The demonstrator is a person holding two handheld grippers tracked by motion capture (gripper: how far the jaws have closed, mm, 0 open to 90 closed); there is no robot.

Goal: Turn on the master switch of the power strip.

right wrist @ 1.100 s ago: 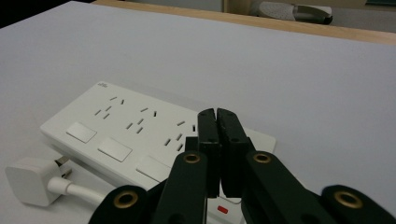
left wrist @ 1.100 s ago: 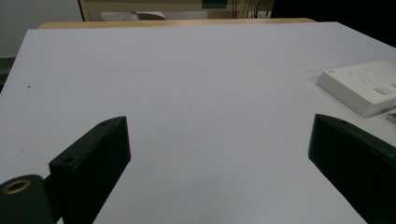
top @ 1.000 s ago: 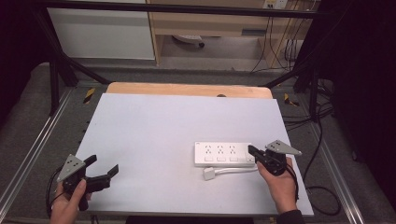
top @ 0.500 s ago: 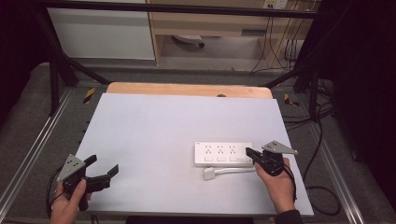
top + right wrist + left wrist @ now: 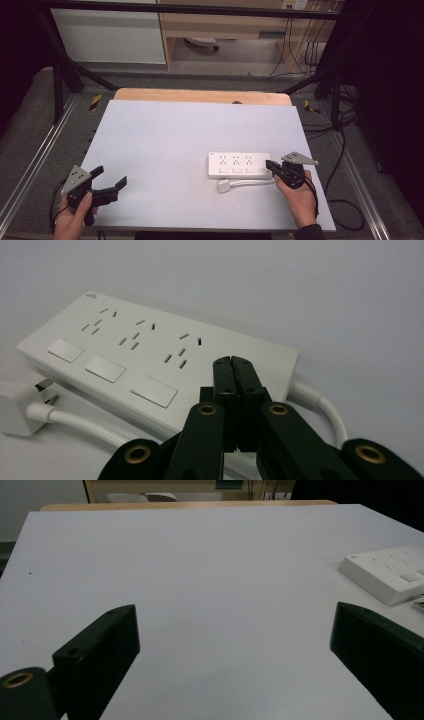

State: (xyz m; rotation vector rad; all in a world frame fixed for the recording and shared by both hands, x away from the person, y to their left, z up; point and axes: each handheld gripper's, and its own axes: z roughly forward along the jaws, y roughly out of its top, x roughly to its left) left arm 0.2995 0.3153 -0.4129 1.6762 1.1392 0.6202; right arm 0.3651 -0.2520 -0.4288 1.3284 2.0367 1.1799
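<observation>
A white power strip (image 5: 239, 165) with three socket groups and three switches lies flat at the right of the pale table (image 5: 190, 135). Its white cable (image 5: 250, 182) curls along the near side and ends in a loose plug (image 5: 224, 187). My right gripper (image 5: 271, 165) is shut with nothing in it, at the strip's right end. In the right gripper view the closed tips (image 5: 232, 362) sit over the strip (image 5: 125, 340) beside the last socket, with the plug (image 5: 20, 412) at far left. My left gripper (image 5: 110, 176) stands wide open at the table's front left corner (image 5: 234, 615).
The strip's corner (image 5: 390, 572) shows at the right of the left gripper view. A wooden board edge (image 5: 200, 95) runs along the table's far side. Black frame posts, metal rails and floor cables (image 5: 345, 150) surround the table.
My right gripper has edged slightly left toward the strip's right end. The left gripper has stayed where it was, still open.
</observation>
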